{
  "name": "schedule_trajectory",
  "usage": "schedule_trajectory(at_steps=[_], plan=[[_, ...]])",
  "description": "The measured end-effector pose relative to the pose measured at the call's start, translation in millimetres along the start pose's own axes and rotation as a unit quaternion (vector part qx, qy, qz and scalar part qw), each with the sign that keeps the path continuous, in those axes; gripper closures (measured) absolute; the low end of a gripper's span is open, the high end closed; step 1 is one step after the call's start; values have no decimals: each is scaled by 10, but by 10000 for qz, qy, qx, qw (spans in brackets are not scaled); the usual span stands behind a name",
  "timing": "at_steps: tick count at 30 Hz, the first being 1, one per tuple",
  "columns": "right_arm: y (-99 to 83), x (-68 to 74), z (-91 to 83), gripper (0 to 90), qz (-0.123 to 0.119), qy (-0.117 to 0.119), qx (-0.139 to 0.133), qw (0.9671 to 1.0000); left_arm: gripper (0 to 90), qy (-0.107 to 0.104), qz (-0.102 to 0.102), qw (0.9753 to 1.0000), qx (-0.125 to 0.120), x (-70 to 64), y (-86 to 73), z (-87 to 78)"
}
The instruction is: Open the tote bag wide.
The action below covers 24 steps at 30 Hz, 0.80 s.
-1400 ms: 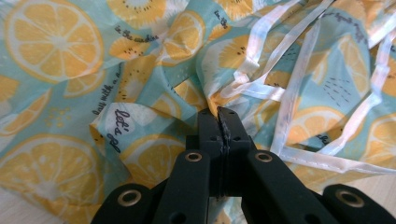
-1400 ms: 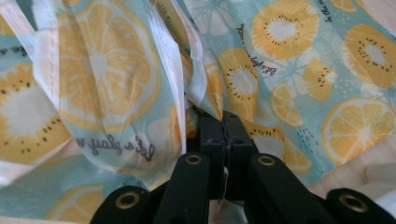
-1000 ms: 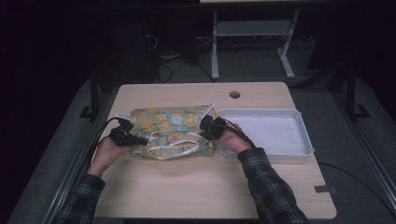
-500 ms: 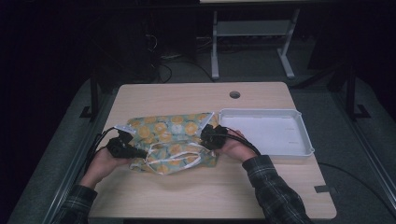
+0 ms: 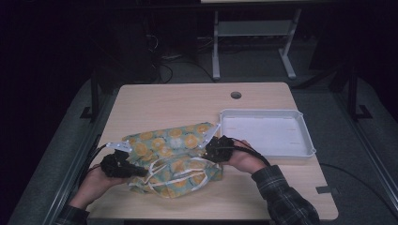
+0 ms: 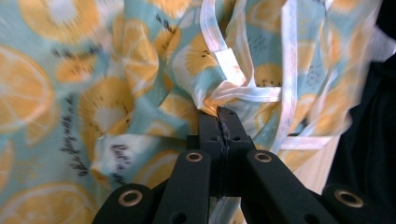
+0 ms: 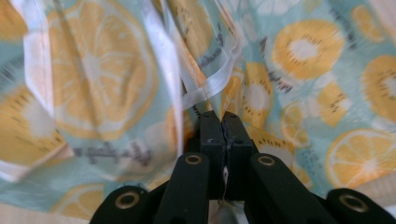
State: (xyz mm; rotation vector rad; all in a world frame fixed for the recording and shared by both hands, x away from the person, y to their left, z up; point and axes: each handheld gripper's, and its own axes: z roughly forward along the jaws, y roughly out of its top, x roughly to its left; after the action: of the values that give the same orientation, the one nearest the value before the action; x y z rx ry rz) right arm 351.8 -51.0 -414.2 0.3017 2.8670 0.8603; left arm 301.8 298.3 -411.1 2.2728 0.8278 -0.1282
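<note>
Left gripper [image 5: 137, 171] pinches fruit-print cloth [image 5: 173, 154] beside bare white tray [image 5: 307, 140]

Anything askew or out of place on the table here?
Only the fruit-print cloth: it lies bunched and unevenly folded, white straps loose across it, pinched by both claws. The white tray sits square beside it.

A lab: bare test table [image 5: 187, 101], cables, dark floor.

Left gripper [image 5: 123, 167], right gripper [image 5: 217, 147]: jaws clamped together.
</note>
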Motion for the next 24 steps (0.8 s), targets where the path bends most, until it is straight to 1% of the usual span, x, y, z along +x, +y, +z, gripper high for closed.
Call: schedule_trajectory(at_steps=[1,2,3,4,5,6,7,9,10,11,12,13,14,15,16,17,18,19,21,22,23,24], plan=[[0,0,0,881,0,0,0,10000,894,-27,-18,9999,-102,-1,16,-46],[9,-15,-34,880,13,-24,-70,10000,894,-58,-16,9997,-217,0,32,-88],[34,-43,-103,876,79,-81,-209,9997,888,-91,-8,9989,-449,17,61,-156],[44,-66,-128,875,119,-84,-286,9995,886,-54,-51,9985,-548,31,74,-180],[55,-87,-142,873,144,-133,-316,9993,885,-3,-84,9979,-637,57,86,-192],[64,-110,-147,871,204,-176,-352,9990,883,-3,-84,9979,-637,57,86,-192],[69,-145,-140,869,251,-213,-397,9987,882,80,-126,9972,-732,104,93,-201],[71,-167,-127,867,276,-250,-409,9985,881,124,-267,9962,-814,178,94,-183],[74,-206,-73,867,349,-326,-323,9983,880,242,-422,9955,-809,263,89,-136],[74,-206,-73,867,349,-326,-323,9983,880,242,-422,9955,-809,263,89,-136],[76,-225,12,867,380,-393,-191,9983,880,309,-582,9951,-737,343,76,-70],[78,-229,62,867,350,-433,-90,9984,880,396,-645,9951,-629,378,72,-34],[78,-229,62,867,350,-433,-90,9984,881,396,-645,9951,-629,378,72,-34],[74,-226,162,869,328,-483,73,9983,882,488,-778,9947,-456,443,61,27],[72,-224,202,870,298,-482,154,9983,884,488,-778,9947,-456,443,61,27],[74,-216,234,872,305,-497,233,9980,886,519,-875,9942,-359,473,55,53],[74,-216,234,872,305,-497,233,9980,886,505,-939,9938,-330,488,42,78],[73,-209,278,876,268,-516,331,9978,888,469,-992,9938,-182,503,14,120],[72,-204,296,878,278,-512,368,9976,890,452,-1001,9939,-136,500,4,136],[58,-202,327,881,254,-512,450,9974,889,452,-974,9942,-45,476,-2,153],[46,-206,345,881,217,-513,471,9973,888,452,-974,9942,-45,476,-2,153],[38,-203,356,881,240,-498,474,9973,886,460,-963,9943,16,456,0,154]])
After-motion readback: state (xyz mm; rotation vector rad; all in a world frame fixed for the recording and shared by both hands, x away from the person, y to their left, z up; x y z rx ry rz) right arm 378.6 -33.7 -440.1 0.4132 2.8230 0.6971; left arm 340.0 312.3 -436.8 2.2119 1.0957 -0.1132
